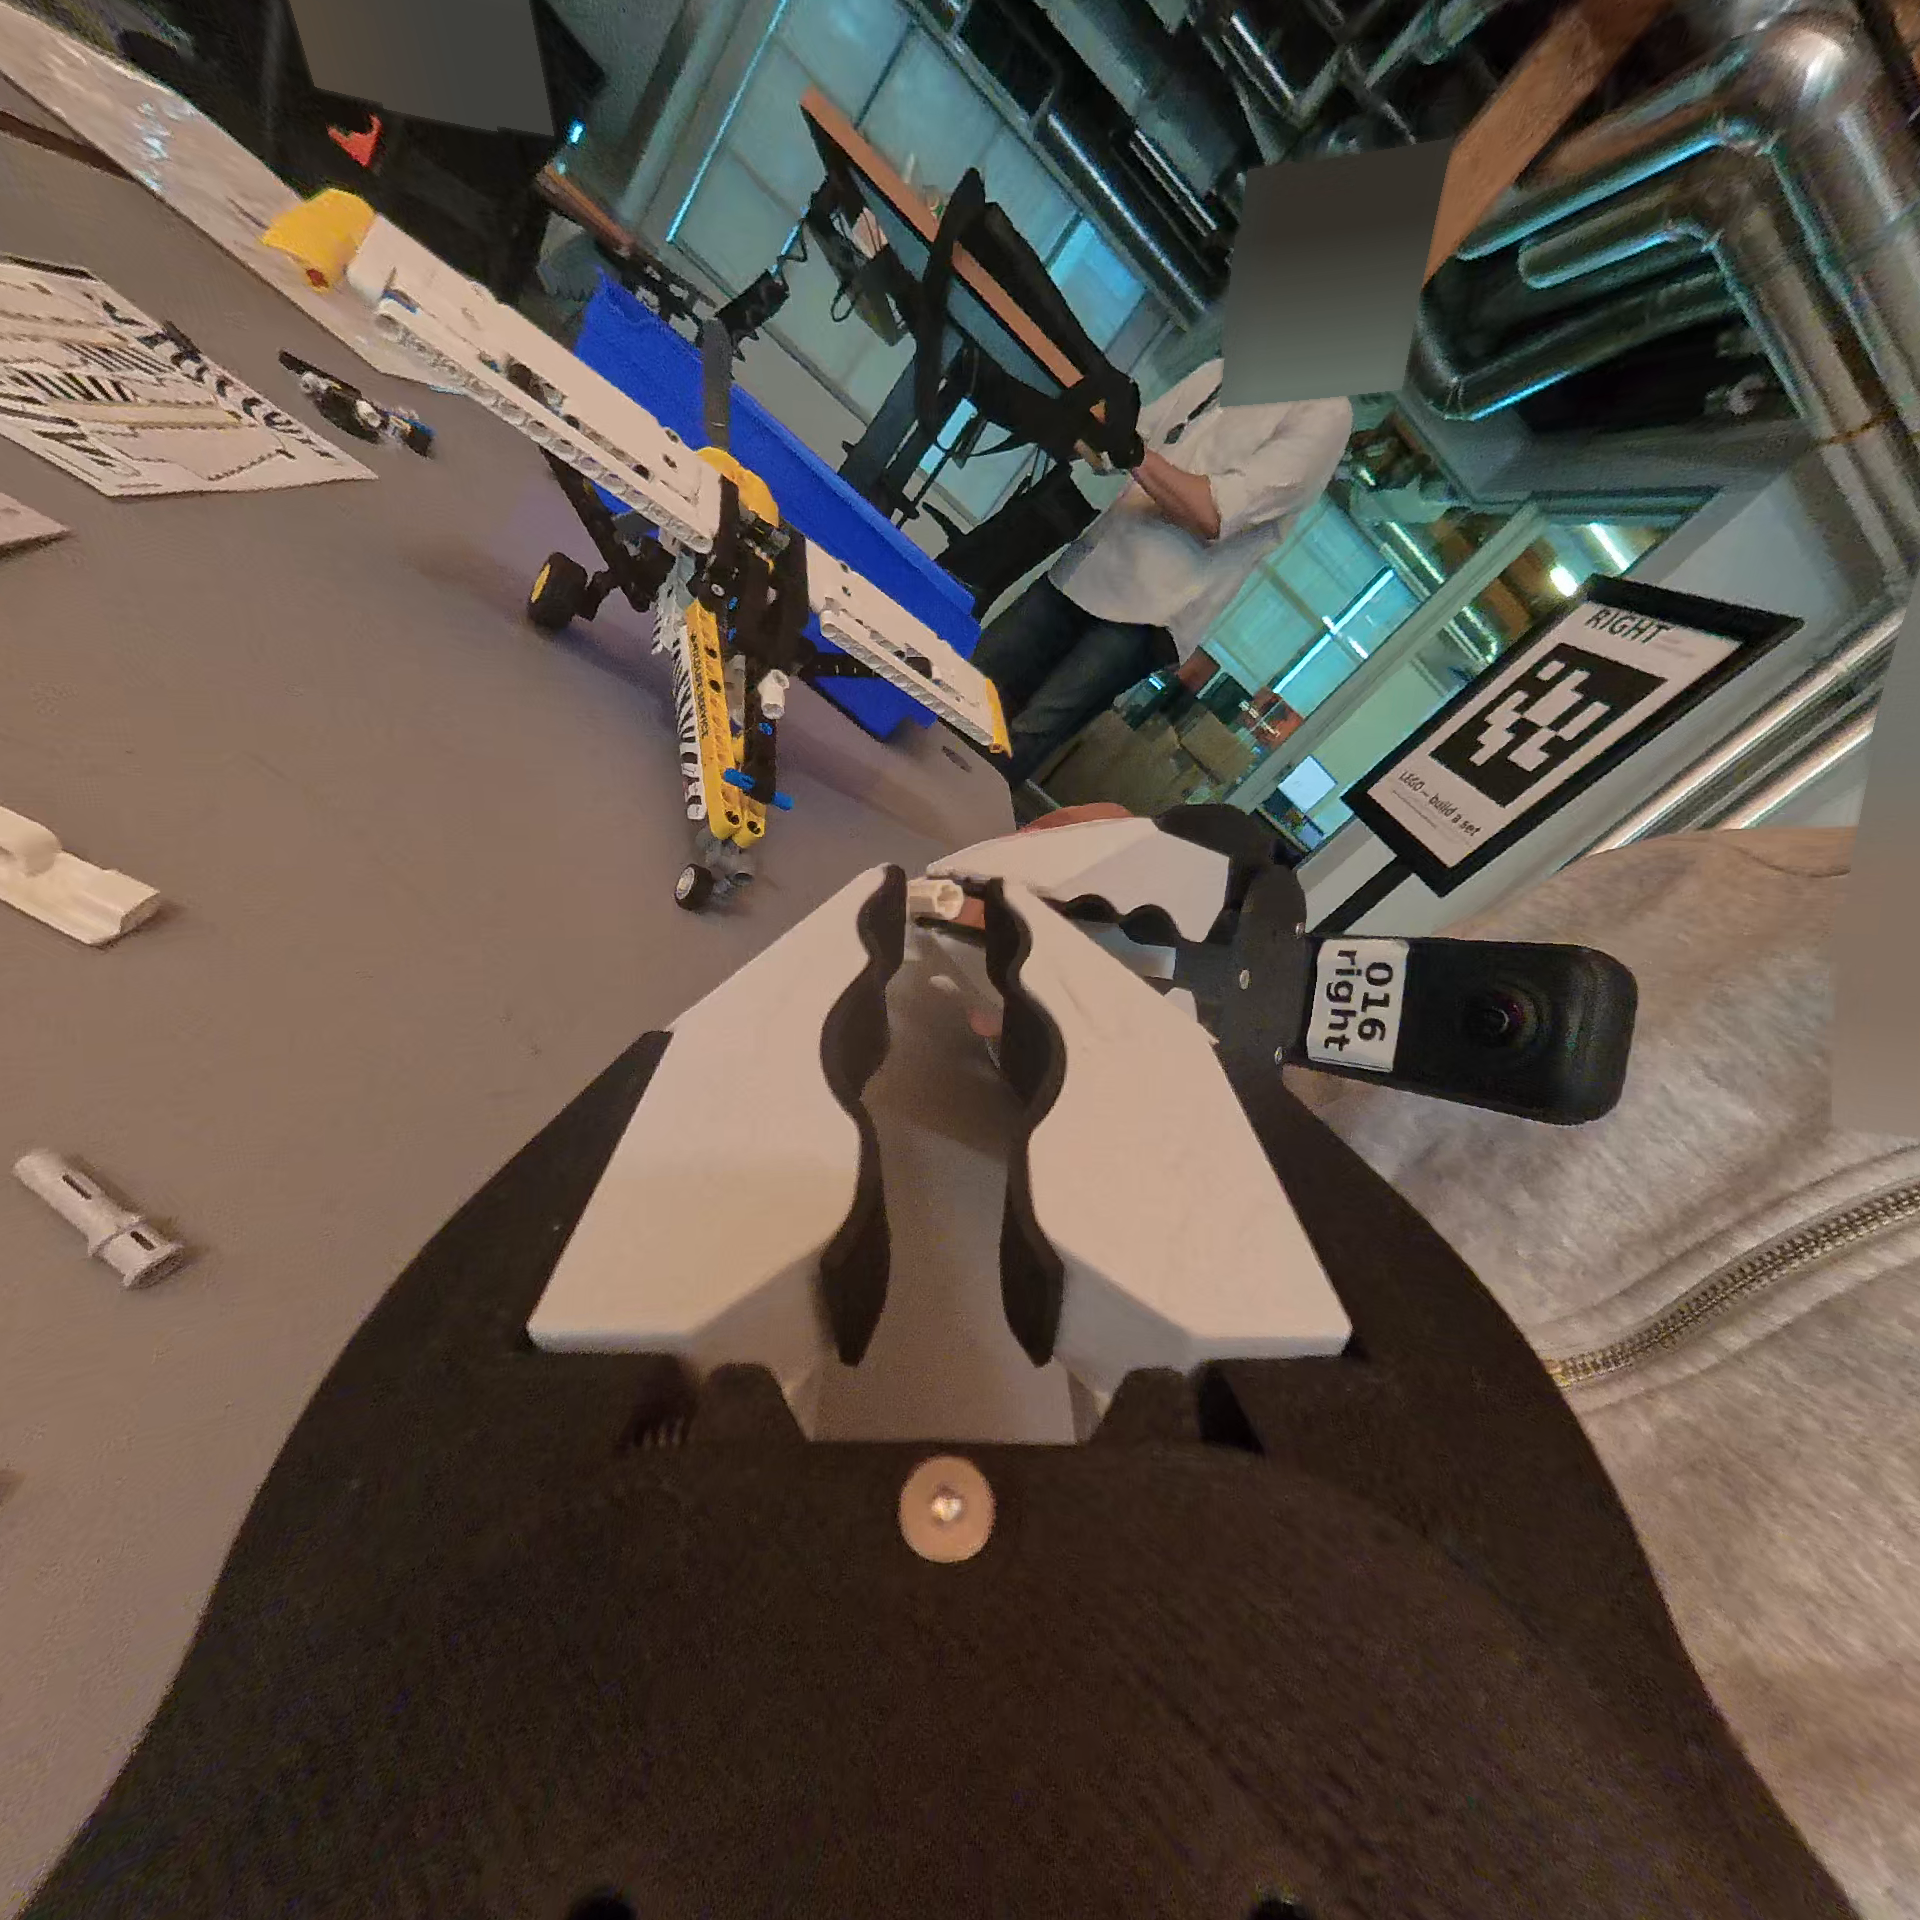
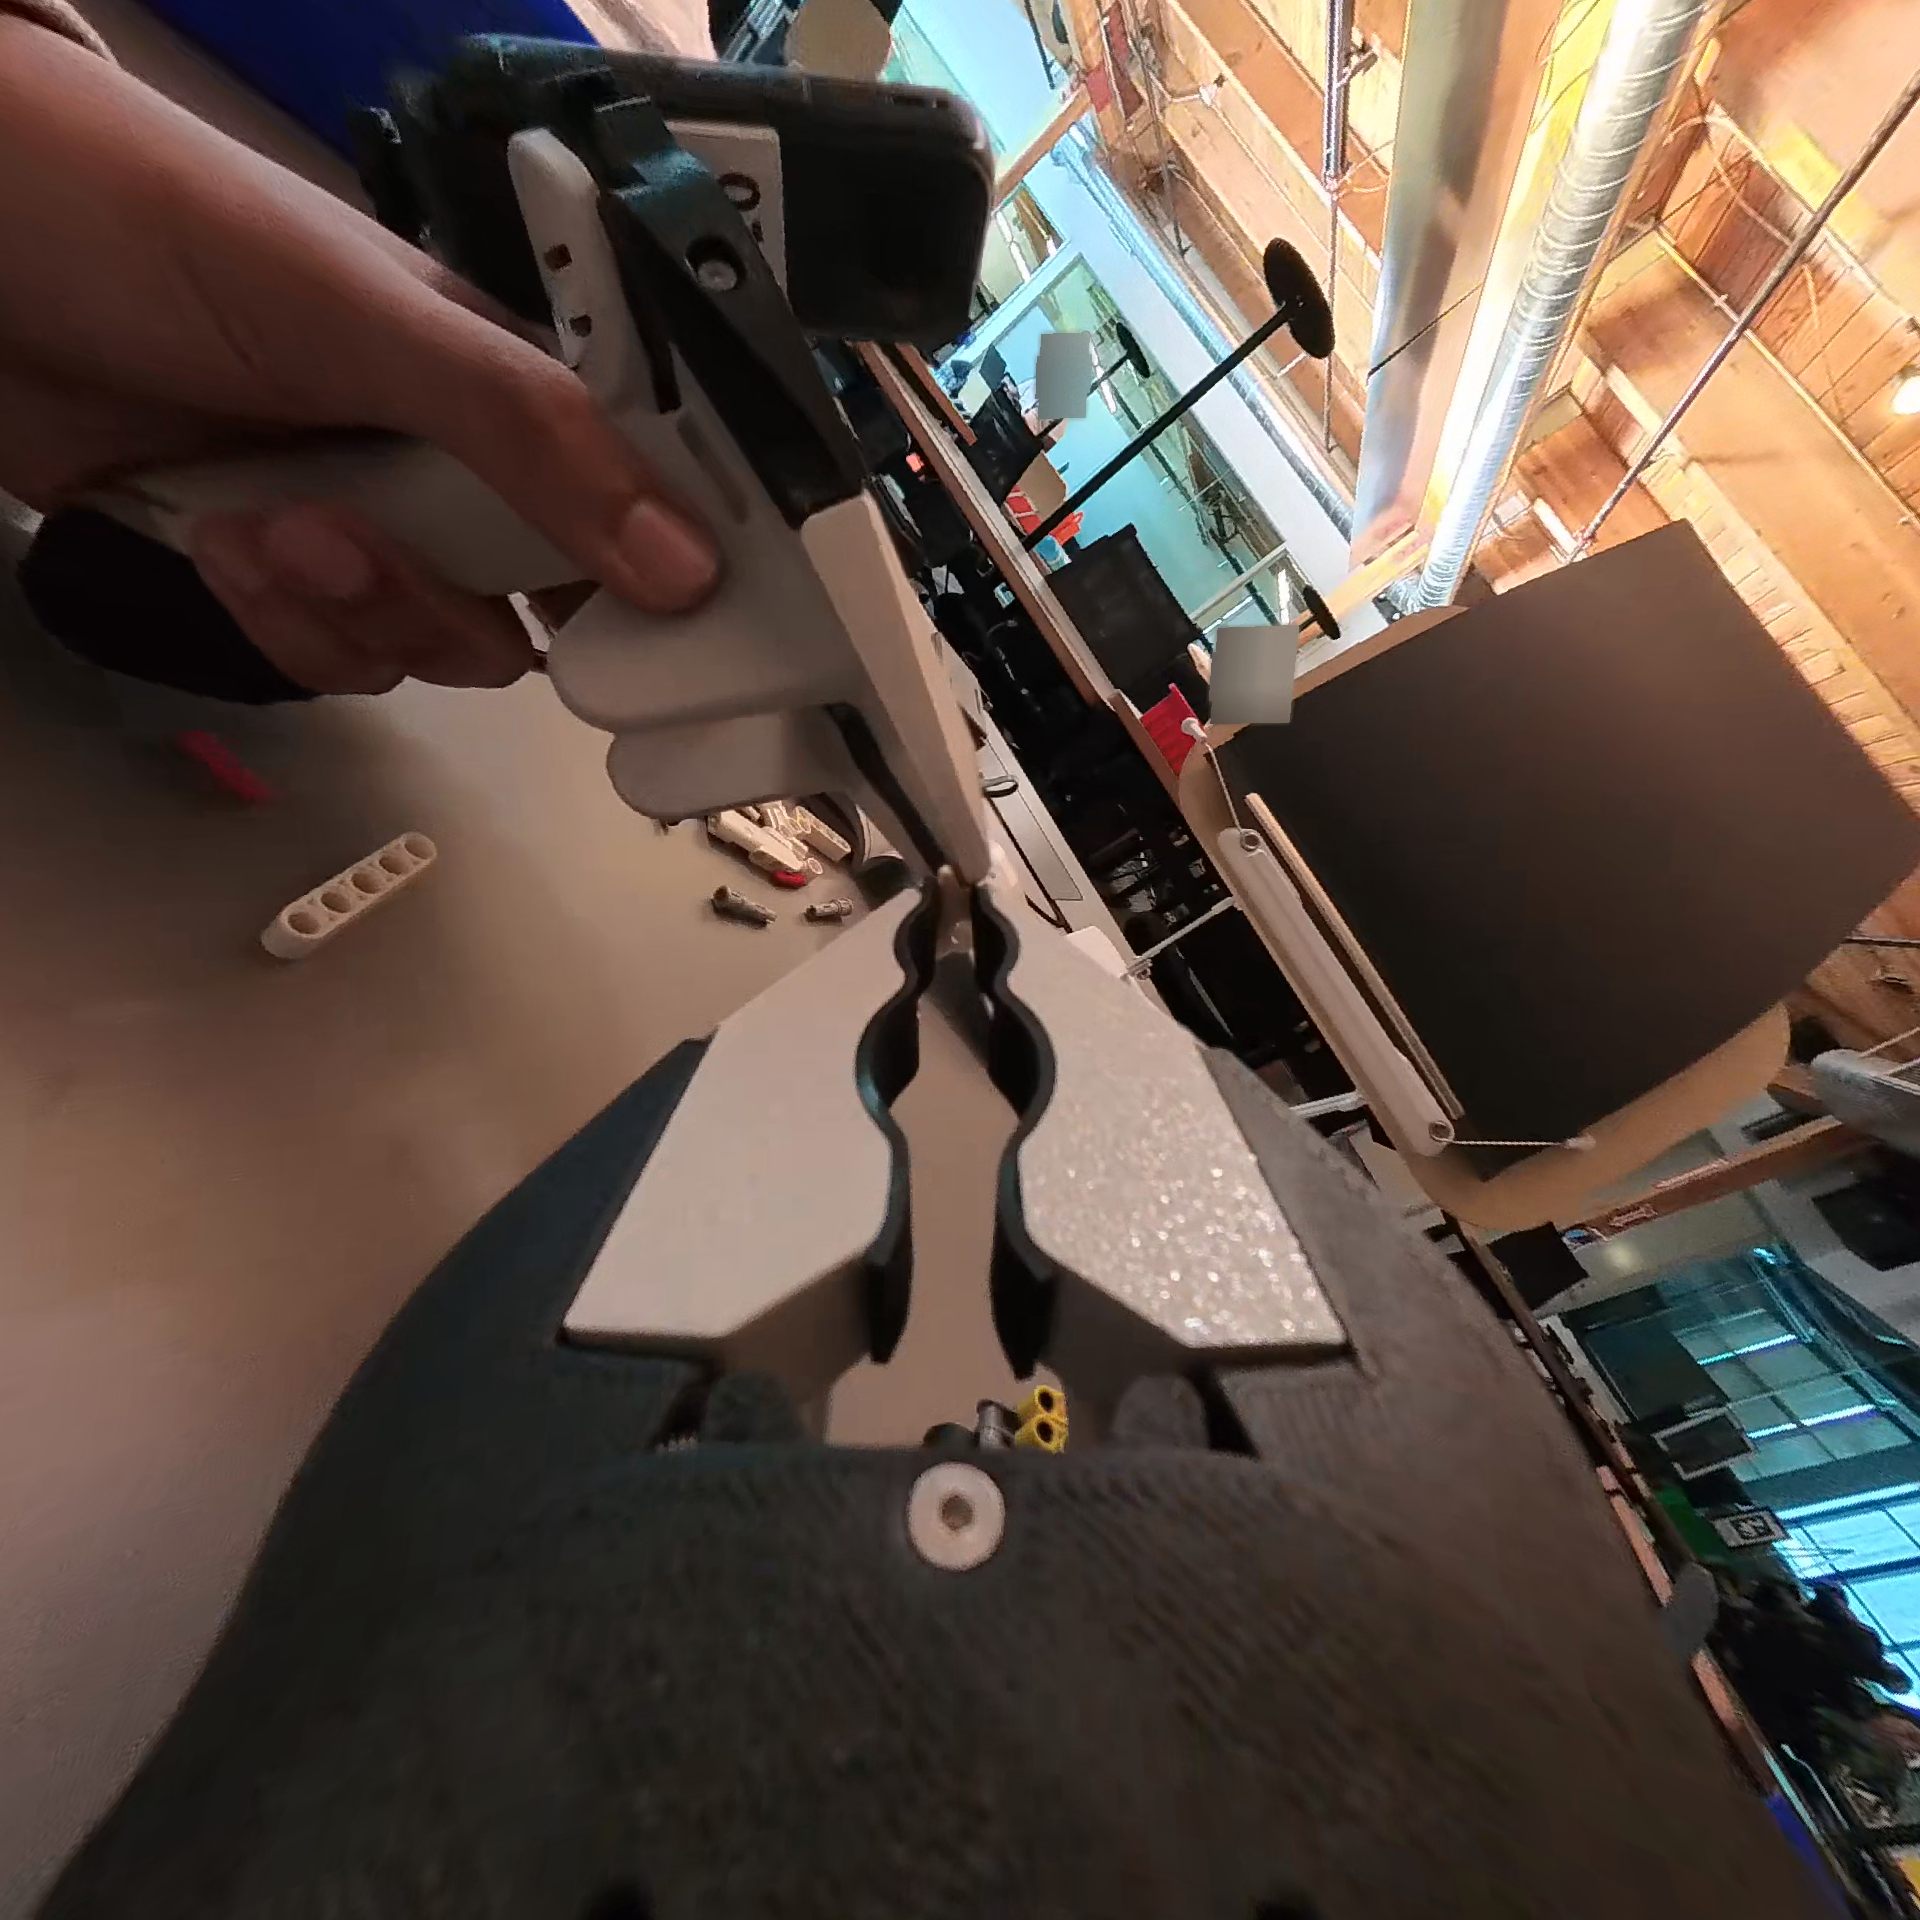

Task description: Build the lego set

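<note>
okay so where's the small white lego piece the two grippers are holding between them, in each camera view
Left wrist view: the small white piece sits just above centre, at the tips of the left gripper, with the right gripper reaching in from the right.
Right wrist view: only a sliver of it shows, just above centre, where the two grippers' tips meet.
Shared landmark: the grey table, left side in both views.

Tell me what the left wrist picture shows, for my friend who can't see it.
The left gripper pinches a small white piece at its jaws' tips, meeting the right gripper. Behind, a yellow, white and black Lego plane stands on the grey table.
</note>
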A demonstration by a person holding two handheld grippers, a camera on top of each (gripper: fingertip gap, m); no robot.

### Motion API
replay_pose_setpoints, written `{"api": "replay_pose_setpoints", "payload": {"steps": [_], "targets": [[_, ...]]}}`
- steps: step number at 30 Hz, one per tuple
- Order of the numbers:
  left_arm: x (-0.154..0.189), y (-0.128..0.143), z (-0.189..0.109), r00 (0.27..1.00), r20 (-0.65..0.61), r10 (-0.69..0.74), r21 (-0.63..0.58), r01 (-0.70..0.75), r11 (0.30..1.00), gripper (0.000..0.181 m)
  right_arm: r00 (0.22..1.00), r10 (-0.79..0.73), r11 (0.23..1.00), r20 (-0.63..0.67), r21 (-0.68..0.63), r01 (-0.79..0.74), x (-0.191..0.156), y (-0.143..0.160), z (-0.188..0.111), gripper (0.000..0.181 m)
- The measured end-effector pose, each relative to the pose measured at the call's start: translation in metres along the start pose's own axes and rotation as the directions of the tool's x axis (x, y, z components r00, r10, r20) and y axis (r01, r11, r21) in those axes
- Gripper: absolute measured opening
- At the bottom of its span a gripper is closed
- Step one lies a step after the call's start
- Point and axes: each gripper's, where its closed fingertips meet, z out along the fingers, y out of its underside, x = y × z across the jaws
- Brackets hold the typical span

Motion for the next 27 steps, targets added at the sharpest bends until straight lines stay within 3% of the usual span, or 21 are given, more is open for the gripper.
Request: {"api": "replay_pose_setpoints", "payload": {"steps": [8,14,21,24,27], "targets": [[0.001,0.001,-0.001,0.998,-0.037,-0.048,0.0,0.048,0.999,0.008,1.0,0.005,1.0,-0.001,0.029,-0.005,0.0,-0.003,-0.002,0.005],[0.012,-0.002,-0.004,0.988,-0.126,-0.085,0.009,0.087,0.996,0.006,0.977,0.196,0.971,0.088,0.121,-0.205,0.004,-0.013,-0.008,0.004],[0.021,-0.005,-0.005,0.971,-0.207,-0.115,0.016,0.121,0.993,0.006,0.857,0.442,0.853,0.264,0.171,-0.493,0.009,-0.021,-0.014,0.006],[0.024,-0.007,-0.006,0.969,-0.224,-0.108,0.026,0.117,0.993,0.005,0.809,0.518,0.806,0.277,0.159,-0.57,0.014,-0.018,-0.013,0.019],[0.024,-0.008,-0.006,0.971,-0.218,-0.101,0.032,0.11,0.993,0.005,0.732,0.595,0.741,0.334,0.125,-0.659,0.014,-0.016,-0.011,0.02]]}}
